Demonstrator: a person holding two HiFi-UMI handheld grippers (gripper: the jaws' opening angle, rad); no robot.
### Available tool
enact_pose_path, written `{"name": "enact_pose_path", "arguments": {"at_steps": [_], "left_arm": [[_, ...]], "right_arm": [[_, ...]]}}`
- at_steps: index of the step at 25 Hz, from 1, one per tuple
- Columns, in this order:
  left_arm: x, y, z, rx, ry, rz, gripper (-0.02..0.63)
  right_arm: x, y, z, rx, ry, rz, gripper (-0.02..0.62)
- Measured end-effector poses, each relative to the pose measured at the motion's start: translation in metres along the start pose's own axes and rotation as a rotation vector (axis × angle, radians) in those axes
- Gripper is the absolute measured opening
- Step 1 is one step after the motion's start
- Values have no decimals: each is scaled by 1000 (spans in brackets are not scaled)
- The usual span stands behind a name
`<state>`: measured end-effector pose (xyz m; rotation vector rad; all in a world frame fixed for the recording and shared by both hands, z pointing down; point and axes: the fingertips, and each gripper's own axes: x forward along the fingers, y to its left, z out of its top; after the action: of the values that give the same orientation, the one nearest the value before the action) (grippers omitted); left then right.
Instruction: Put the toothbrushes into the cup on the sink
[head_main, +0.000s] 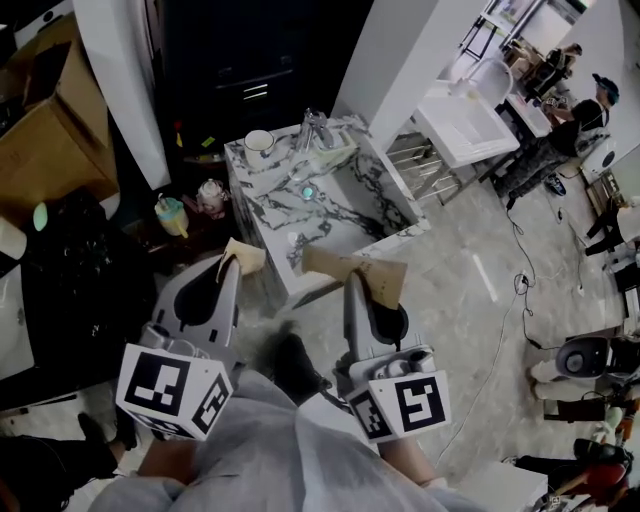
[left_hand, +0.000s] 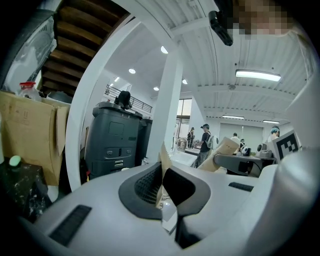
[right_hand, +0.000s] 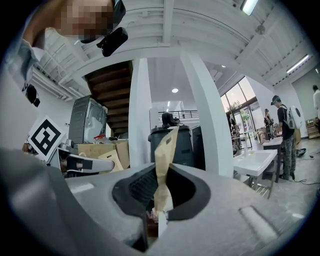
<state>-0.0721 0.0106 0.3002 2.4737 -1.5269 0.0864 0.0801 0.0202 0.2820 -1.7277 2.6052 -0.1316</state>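
Tan paper hides what each claw grips: our left gripper (head_main: 228, 272) is clamped on the left packet (head_main: 245, 256), our right gripper (head_main: 370, 292) on the right packet (head_main: 358, 268). Both packets hang near the marble sink (head_main: 260, 192), apart from the white cup (head_main: 259, 141) on its far corner; we cannot see any brush.

Overall light: the head view is dim and washed of colour; the gripper views are brighter.
Sources: a ceiling strip lamp (left_hand: 263, 75) and round spot lights (left_hand: 164, 49); daylight through tall windows (right_hand: 239, 102).
Glare: the strip lamp burns out to white; the pale floor (head_main: 470, 270) shines softly.
Shadow: the cardboard boxes (head_main: 45, 130) and the ground left of the sink (head_main: 262, 190) sink into near black.
Distortion: both gripper views bulge, the white pillar (right_hand: 205, 100) bows, and the corners go black.
Focus: the left gripper (left_hand: 161, 181) and right gripper (right_hand: 161, 192) are soft up close.
Masking: a mosaic patch sits at each gripper view's top edge.
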Motion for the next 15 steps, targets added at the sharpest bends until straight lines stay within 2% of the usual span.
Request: {"name": "enact_pose_path", "arguments": {"at_steps": [6,15], "left_arm": [[36,6,7,-35,-5,35,8],[89,22,26,-46,-22,153,8]], "right_arm": [[42,-24,6,2,-1,56,38],[106,-64,15,8,12,164,38]]}}
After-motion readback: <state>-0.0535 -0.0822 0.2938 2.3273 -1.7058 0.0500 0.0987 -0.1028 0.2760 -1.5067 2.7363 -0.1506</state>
